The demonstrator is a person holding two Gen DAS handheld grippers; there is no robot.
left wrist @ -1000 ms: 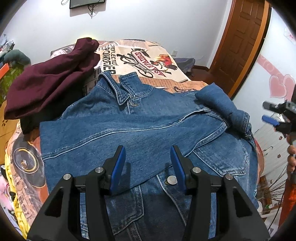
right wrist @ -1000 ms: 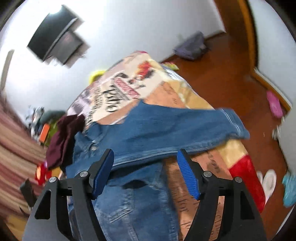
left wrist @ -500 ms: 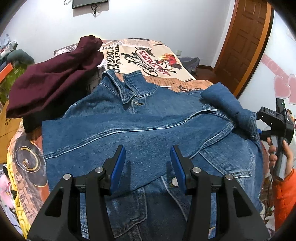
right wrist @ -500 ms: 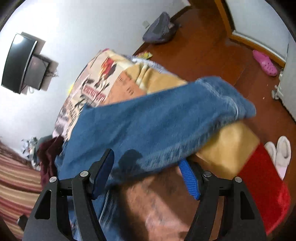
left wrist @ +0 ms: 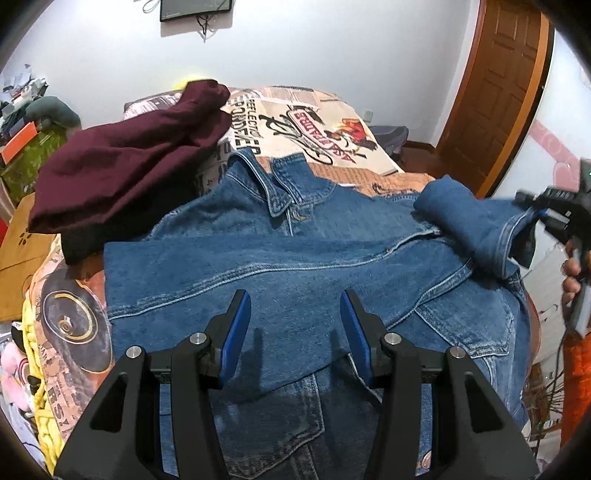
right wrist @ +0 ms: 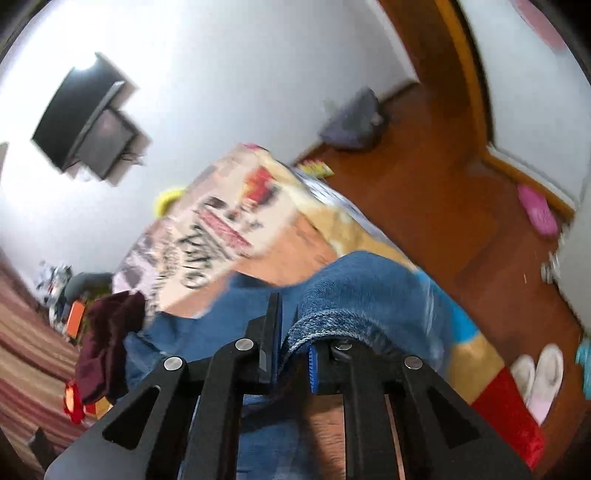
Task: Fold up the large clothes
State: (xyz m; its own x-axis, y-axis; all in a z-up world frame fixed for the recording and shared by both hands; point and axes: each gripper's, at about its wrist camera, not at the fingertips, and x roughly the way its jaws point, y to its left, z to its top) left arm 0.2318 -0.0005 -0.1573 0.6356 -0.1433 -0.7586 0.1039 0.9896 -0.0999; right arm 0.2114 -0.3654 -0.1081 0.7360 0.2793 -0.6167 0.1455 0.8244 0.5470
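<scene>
We see a blue denim jacket (left wrist: 295,251) lying front-up across the near half of a bed (left wrist: 332,122) covered by a printed bedspread, its collar (left wrist: 273,184) toward the far wall and its hem toward us. One sleeve is folded flat across the chest. The other sleeve (left wrist: 476,225) is bunched at the right edge of the bed.

Our left gripper (left wrist: 291,328) hovers over the lower chest of the jacket, its blue pads spread with only flat denim below them; nothing is held between them.

Our right gripper (right wrist: 293,347) has its jaws pressed together on the sleeve cuff (right wrist: 332,317), and the denim rises in a fold out of the pinch. In the left wrist view this gripper (left wrist: 543,216) appears at the far right, at the cuff's open end, with a hand (left wrist: 572,273) on its handle below. The right wrist view is blurred.

A maroon garment (left wrist: 129,162) is heaped on the left side of the bed, just beside the jacket's shoulder. A dark screen (left wrist: 195,7) is mounted on the white far wall, and a brown wooden door (left wrist: 495,96) stands at the right. On the wooden floor right of the bed lie white slippers (right wrist: 539,373) and a pink shoe (right wrist: 537,214).
</scene>
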